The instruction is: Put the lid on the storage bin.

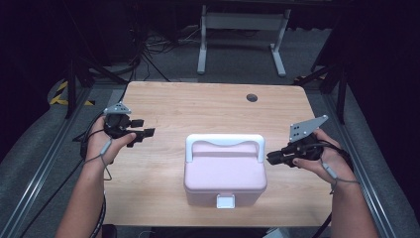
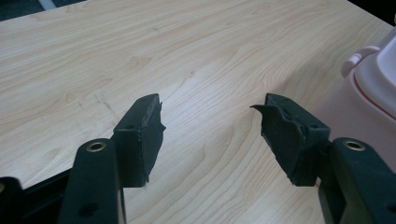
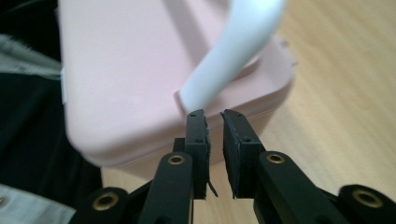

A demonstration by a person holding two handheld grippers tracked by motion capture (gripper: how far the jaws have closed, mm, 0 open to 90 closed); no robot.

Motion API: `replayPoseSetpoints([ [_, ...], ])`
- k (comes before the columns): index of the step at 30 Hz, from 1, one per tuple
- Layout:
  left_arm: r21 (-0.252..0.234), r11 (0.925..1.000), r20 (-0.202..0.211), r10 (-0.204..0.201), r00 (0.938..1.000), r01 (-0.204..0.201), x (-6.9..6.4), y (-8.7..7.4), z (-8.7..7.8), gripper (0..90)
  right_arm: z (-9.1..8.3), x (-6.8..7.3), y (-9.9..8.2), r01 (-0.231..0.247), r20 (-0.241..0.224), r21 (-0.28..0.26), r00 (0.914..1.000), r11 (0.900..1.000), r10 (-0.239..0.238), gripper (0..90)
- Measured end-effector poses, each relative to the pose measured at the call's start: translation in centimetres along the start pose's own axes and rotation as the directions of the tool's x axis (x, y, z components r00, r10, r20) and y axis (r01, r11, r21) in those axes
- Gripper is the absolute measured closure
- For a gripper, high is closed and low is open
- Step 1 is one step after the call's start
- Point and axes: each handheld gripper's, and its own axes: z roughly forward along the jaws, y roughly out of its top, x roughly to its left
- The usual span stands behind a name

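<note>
- Box (image 1: 225, 176): pale pink plastic, rounded corners, lid down. White bail handle (image 1: 225, 142) stands upright over the lid. White latch (image 1: 225, 201) sits on the front wall, facing the person.
- Box is on the wooden table (image 1: 198, 106), near the front edge, a bit right of centre.
- Contents: can't tell, the lid hides the inside.
- Right gripper (image 1: 271, 158): held level at the box's right side, tips just beside the handle's right end. In the right gripper view the jaws stand a narrow gap apart, nothing between them; the white handle's foot is just ahead of the tips, not pinched. So released, barely open.
- Left gripper (image 1: 143, 135): held above the table, well left of the box, pointing toward it. Left gripper view shows the jaws wide apart with bare wood between them; the box's edge (image 2: 373, 88) is off to one side. Released, holding nothing.
- Pads (image 2: 144, 130) on the left gripper look worn, edges ragged.
- Table also has a dark round hole (image 1: 251, 97) near the far right corner.
</note>
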Motion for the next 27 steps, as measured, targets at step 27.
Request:
replayPoseSetpoints([
  [27,0.001,0.9998,-0.062,-0.020,0.9979,0.020,3.0,-2.2,0.3,29.6,-3.2,-7.2,-5.5,-0.204,0.329,-0.221,0.9049,0.9537,0.270,46.1],
])
